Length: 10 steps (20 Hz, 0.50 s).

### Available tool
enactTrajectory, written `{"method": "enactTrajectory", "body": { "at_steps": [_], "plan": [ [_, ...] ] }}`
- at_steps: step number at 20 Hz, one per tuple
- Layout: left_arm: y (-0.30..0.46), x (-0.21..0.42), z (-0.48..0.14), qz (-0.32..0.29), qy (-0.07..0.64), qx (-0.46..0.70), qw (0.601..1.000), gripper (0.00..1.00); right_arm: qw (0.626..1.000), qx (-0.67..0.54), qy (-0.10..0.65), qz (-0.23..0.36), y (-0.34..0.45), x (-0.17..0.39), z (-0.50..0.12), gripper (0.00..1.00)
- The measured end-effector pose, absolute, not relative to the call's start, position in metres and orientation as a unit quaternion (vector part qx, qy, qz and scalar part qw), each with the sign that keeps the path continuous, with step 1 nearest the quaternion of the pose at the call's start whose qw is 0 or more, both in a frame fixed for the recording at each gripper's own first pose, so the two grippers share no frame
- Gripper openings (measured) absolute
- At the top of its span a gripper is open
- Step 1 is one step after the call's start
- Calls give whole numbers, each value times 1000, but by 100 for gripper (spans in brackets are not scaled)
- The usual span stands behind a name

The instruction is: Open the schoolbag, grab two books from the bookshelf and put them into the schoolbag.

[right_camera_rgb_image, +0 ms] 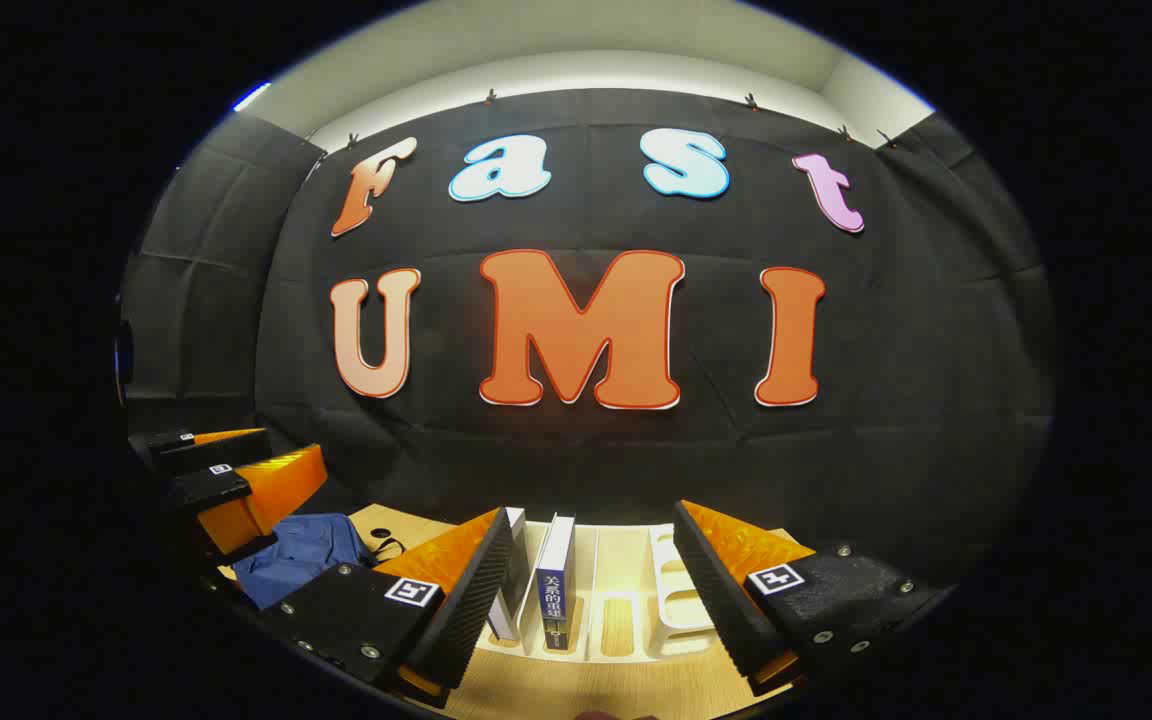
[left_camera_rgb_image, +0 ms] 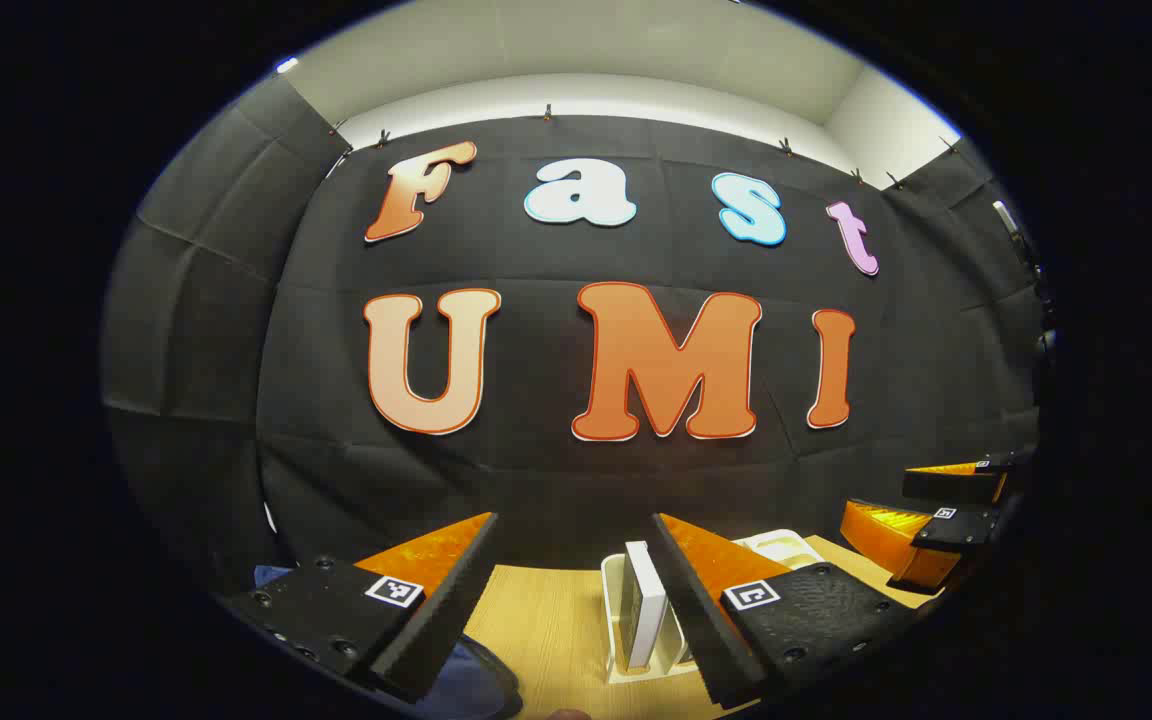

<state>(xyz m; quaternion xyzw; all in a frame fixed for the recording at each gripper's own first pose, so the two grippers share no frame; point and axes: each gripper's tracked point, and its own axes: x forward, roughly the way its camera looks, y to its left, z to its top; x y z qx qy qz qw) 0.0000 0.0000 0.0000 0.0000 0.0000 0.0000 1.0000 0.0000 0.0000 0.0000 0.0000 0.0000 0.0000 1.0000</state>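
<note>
Two books upright in bookshelf

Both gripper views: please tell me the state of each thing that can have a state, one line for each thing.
Left gripper: open, holding nothing.
Right gripper: open, holding nothing.
Dark book: upright in the bookshelf.
White book: upright beside the dark book, partly hidden by a finger.
Bookshelf: white, on the wooden table, right slots free.
Schoolbag: blue, on the table; open or zipped, cannot tell.
</note>
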Motion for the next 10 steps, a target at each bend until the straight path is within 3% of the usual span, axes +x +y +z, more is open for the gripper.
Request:
{"method": "enactTrajectory", "body": {
  "at_steps": [10],
  "plan": [
    [-7, -8, 0, -17, 1, 6, 1000, 93, 1000, -2, 6, 0, 5, -3, -3, 96]
  ]
}}
